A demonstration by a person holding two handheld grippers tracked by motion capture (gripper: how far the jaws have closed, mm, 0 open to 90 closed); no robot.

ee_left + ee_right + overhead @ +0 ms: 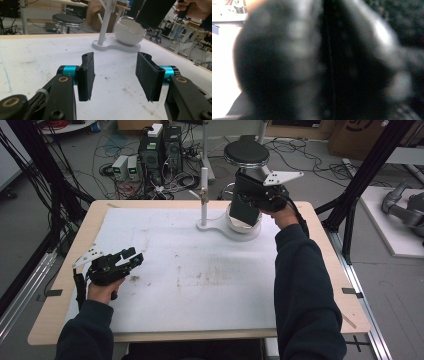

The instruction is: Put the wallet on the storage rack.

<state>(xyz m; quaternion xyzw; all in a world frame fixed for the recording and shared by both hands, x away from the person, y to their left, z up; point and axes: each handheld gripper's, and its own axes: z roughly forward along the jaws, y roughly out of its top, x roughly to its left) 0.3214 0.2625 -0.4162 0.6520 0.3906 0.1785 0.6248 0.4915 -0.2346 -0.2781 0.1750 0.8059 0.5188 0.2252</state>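
Here the right tongs [248, 200] clamp a flat black rectangular slab [244, 202], gripped near its upper end and hanging just above the white egg-shaped bowl [243, 226] on its white stand at the far edge of the desk [320, 265]. The slab's long axis runs steeply up and down, its lower end pointing into the bowl's jagged opening and its top leaning away towards the black round stool [246, 153] beyond the bowl. In the right gripper view the dark thing sits blurred between the jaws. The left tongs [115, 75] rest well apart from the bowl, near the desk's left edge, jaws apart and empty, aimed at the bowl.
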